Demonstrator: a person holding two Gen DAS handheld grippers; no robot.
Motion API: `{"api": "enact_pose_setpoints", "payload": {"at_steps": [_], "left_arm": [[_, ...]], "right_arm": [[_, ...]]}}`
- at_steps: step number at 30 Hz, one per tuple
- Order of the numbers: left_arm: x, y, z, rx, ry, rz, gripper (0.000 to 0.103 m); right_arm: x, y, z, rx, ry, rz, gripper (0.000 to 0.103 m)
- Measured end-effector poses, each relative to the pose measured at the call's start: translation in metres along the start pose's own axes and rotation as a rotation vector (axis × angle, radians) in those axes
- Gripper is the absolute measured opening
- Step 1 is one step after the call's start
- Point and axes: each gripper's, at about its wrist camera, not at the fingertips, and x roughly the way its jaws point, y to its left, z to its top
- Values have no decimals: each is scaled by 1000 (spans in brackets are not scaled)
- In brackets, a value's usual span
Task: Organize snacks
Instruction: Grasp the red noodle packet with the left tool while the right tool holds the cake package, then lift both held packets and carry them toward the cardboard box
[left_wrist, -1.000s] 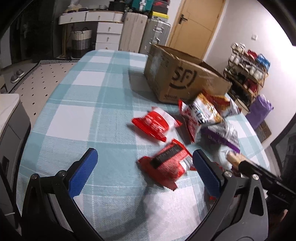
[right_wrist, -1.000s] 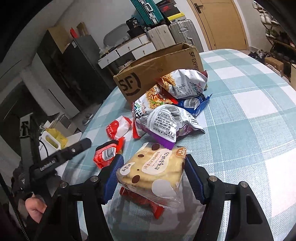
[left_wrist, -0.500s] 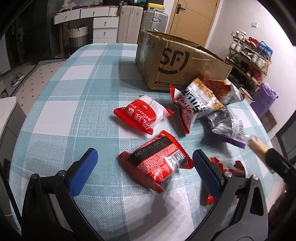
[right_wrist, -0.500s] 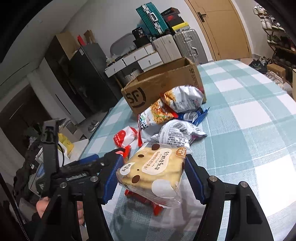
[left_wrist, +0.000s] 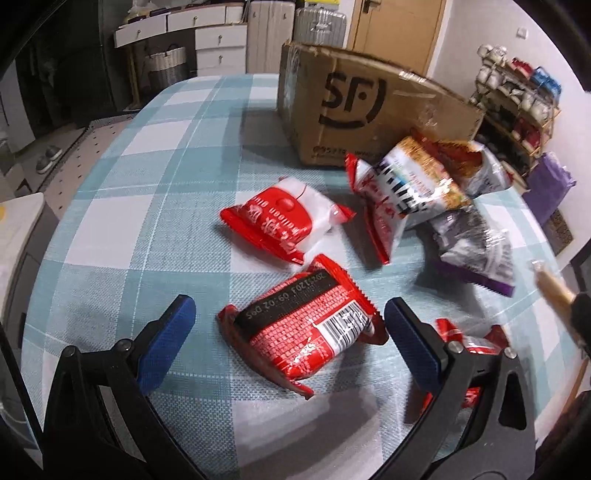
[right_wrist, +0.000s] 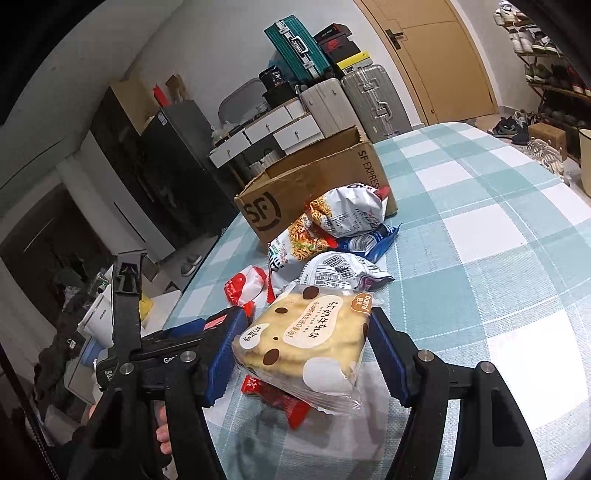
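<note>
The left gripper (left_wrist: 288, 334) pointed steeply down, jaws wide apart. The right gripper (right_wrist: 306, 354) was clamped on a packet (right_wrist: 306, 339).

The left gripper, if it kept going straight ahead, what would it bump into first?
Most likely the red snack packet lying on the table between the open fingers of the left gripper, though depth is hard to judge.

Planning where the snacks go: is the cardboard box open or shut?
Open. In the right wrist view the cardboard box has its top flaps raised and the inside wall is visible. Whether anything lies inside cannot be told.
</note>
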Motion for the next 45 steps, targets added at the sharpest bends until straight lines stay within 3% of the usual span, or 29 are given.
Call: {"api": "enact_pose_setpoints", "payload": {"at_steps": [1, 3, 5, 8, 22, 45], "left_arm": [[1, 0, 0, 1, 7, 3, 97], [-1, -2, -1, 20, -8, 2, 81], [-3, -6, -2, 59, -20, 1, 58], [-6, -6, -4, 78, -26, -14, 49], [-20, -1, -8, 67, -31, -80, 46], [-71, -10, 19, 93, -133, -142, 46]], "right_arm": [[-1, -1, 0, 3, -2, 2, 68], [-2, -3, 0, 8, -4, 4, 68], [-4, -5, 0, 10, -8, 7, 68], [-5, -6, 1, 15, -11, 9, 68], [-19, -3, 4, 5, -40, 7, 68], [-40, 17, 25, -47, -97, 20, 68]]}}
